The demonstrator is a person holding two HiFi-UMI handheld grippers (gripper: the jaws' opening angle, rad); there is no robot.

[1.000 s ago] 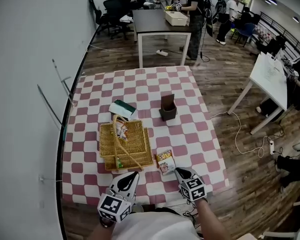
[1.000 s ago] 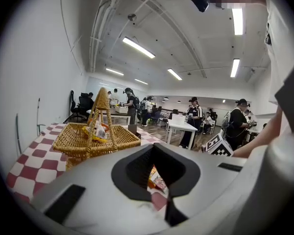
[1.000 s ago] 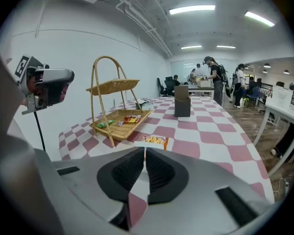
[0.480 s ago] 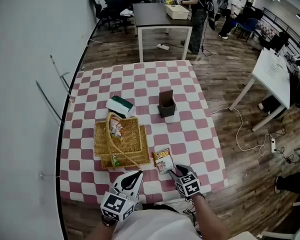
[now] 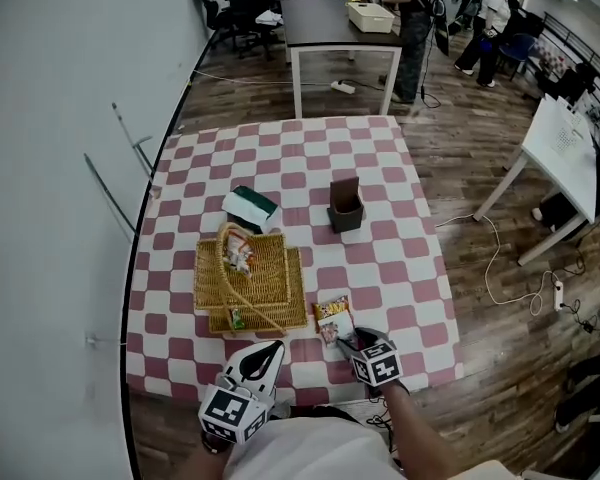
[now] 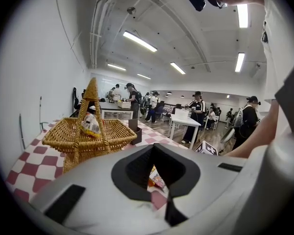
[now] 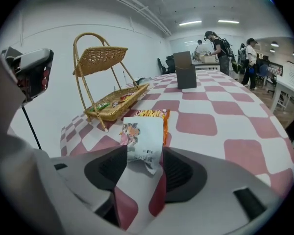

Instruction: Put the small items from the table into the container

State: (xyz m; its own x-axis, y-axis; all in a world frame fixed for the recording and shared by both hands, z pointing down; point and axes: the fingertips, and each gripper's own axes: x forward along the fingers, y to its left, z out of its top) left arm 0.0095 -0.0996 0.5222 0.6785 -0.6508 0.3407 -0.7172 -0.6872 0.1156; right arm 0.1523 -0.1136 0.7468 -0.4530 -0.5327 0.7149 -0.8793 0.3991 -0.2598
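Pickup of the next small item looks to be the step in hand. The right gripper (image 5: 350,343) sits at the lower middle of the head view, nose angled down at two snack packets on the checked table (image 5: 380,168). In the right gripper view its jaws are opening, and the near end of the white packet (image 7: 141,140) lies between the pads without being pressed; the orange packet (image 7: 154,114) lies just behind it, touching or slightly under it. The wicker basket (image 5: 205,268), the likely container, stands to the upper left of the packets and already holds a few wrappers. To do this well, the jaws should stay wide while the gripper eases further forward, so the pads straddle the body of the white packet and not just its crimped edge, which would probably slip. Keeping the tips a touch above the cloth should avoid pinching the tablecloth or dragging the orange packet along. Once closed, a short lift before carrying toward the upper left would help clear the basket's rim and its tall handle. The left gripper (image 5: 265,356) hovers at the lower left with jaws together and nothing between them, clear of the route. The dark box (image 5: 346,208) and the green-and-white box (image 5: 252,208) stand well apart from the packets.
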